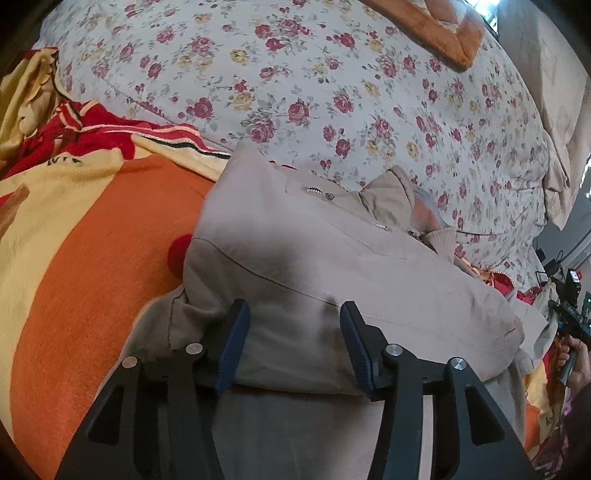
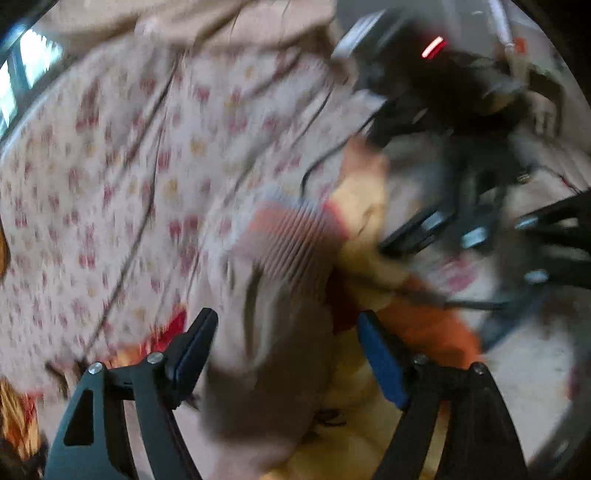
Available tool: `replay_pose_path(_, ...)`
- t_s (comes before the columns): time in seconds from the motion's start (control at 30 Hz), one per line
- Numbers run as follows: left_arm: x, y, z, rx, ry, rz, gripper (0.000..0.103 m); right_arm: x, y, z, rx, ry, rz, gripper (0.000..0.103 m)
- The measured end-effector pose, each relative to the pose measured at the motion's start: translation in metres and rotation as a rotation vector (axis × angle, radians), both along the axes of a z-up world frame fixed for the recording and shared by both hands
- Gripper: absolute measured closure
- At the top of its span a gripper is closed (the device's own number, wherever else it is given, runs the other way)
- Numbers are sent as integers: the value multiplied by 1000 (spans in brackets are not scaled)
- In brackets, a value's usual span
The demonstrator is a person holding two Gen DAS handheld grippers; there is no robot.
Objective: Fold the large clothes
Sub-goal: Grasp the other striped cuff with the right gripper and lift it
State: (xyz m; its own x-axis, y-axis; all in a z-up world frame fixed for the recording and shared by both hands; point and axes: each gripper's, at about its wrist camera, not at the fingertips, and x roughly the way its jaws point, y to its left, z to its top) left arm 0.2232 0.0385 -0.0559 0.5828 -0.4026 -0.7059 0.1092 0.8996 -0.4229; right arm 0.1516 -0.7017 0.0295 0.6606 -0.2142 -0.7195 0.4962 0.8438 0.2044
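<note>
A beige zip jacket [image 1: 332,266] lies folded over on the bed, its collar and zipper toward the far side. My left gripper [image 1: 293,314] is open, its blue-padded fingers [image 1: 236,332] resting on or just above the jacket's near fold, with fabric between them. The right wrist view is motion-blurred: my right gripper [image 2: 286,321] is open above the beige jacket [image 2: 266,369], near a striped knit cuff [image 2: 291,236]. The left gripper [image 2: 517,236] shows at that view's right edge, and the right gripper in a hand [image 1: 570,332] at the left view's right edge.
A floral bedsheet [image 1: 332,92] covers the far bed. An orange, yellow and red blanket [image 1: 85,240] lies under and left of the jacket. An orange-edged cushion [image 1: 436,33] sits at the far top. Dark equipment with a red light [image 2: 436,48] stands beyond the bed.
</note>
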Motion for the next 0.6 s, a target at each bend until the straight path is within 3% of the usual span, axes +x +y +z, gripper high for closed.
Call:
replay_pose_path(0.03, 0, 0, 0, 2, 0, -2, 63, 2, 4, 0, -27, 6, 2, 36)
replay_pose_path(0.07, 0, 0, 0, 3, 0, -2, 63, 1, 5, 1, -8, -2, 9, 70)
replay_pose_path(0.13, 0, 0, 0, 0, 0, -1, 63, -10, 11, 9, 28, -69, 6, 90)
replay_pose_path(0.23, 0, 1, 0, -13, 0, 3, 63, -36, 46, 40, -46, -183, 3, 93)
replay_pose_path(0.37, -3, -2, 7, 17, -13, -1, 63, -52, 121, 84, -62, -320, 102, 93)
replay_pose_path(0.47, -8, 1, 22, 38, -53, 7, 63, -49, 207, 120, -43, -395, 255, 93)
replay_pose_path(0.6, -13, 22, 43, 36, -122, 67, 63, -37, 311, 145, -32, -431, 422, 93)
